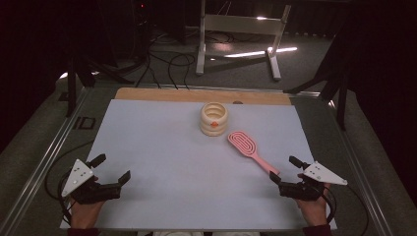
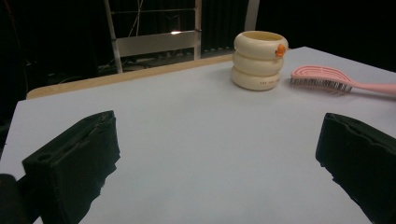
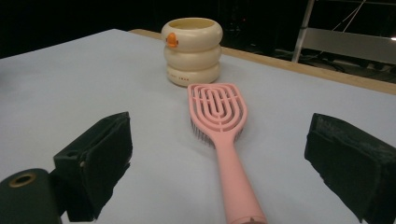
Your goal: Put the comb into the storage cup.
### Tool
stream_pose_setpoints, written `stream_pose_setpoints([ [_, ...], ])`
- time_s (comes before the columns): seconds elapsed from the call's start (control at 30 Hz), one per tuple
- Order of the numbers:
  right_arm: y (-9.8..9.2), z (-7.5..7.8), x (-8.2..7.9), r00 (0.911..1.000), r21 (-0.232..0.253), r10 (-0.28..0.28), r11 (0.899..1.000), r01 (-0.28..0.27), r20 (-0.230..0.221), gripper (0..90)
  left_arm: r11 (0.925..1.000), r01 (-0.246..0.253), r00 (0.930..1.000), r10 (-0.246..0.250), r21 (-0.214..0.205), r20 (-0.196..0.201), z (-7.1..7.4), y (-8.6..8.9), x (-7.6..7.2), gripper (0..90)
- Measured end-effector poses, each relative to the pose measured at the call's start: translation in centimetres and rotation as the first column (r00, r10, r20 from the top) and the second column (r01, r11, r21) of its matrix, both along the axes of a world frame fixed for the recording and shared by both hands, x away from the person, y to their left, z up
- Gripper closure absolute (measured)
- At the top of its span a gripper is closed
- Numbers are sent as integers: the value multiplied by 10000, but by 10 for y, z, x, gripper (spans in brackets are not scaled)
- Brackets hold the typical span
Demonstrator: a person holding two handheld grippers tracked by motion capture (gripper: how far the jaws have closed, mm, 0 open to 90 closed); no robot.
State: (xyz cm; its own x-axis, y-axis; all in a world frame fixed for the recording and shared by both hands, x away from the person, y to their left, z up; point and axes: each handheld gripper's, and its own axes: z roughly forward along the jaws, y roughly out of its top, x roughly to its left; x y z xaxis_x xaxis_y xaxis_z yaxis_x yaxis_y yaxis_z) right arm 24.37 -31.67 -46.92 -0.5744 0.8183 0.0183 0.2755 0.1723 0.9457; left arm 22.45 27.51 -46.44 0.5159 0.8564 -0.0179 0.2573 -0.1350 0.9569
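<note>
A pink hairbrush (image 1: 248,147) lies on the white sheet (image 1: 162,162) at the right, its handle pointing toward the near right. Just beyond its head stands a cream ringed cup (image 1: 214,119) with a small orange mark. My right gripper (image 1: 284,170) rests low at the near right, open, right by the end of the handle. In the right gripper view the hairbrush (image 3: 217,105) runs up between the spread jaws of my right gripper (image 3: 219,130), which do not touch it, with the cup (image 3: 192,51) behind. My left gripper (image 1: 113,168) is open at the near left, empty. From my left gripper (image 2: 218,130), the cup (image 2: 259,60) and hairbrush (image 2: 322,78) stand far off.
The sheet covers a table with a wooden strip (image 1: 196,94) along its far edge and metal rails at the sides. Beyond it stand a white metal frame (image 1: 241,29) and loose cables (image 1: 167,64) on the floor. The surroundings are dark.
</note>
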Motion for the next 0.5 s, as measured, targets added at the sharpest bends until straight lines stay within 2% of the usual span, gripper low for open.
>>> stream_pose_setpoints([
  [0.4,-1,0,0,10000,-87,-62,9999,61,-74,75,9999,-92,10000,92,100,-35,-2,-1,0,1],
  [0.5,-1,1,0,9999,-99,-90,9999,88,-125,75,9999,-143,9999,144,-72,21,-1,-1,-1,1],
])
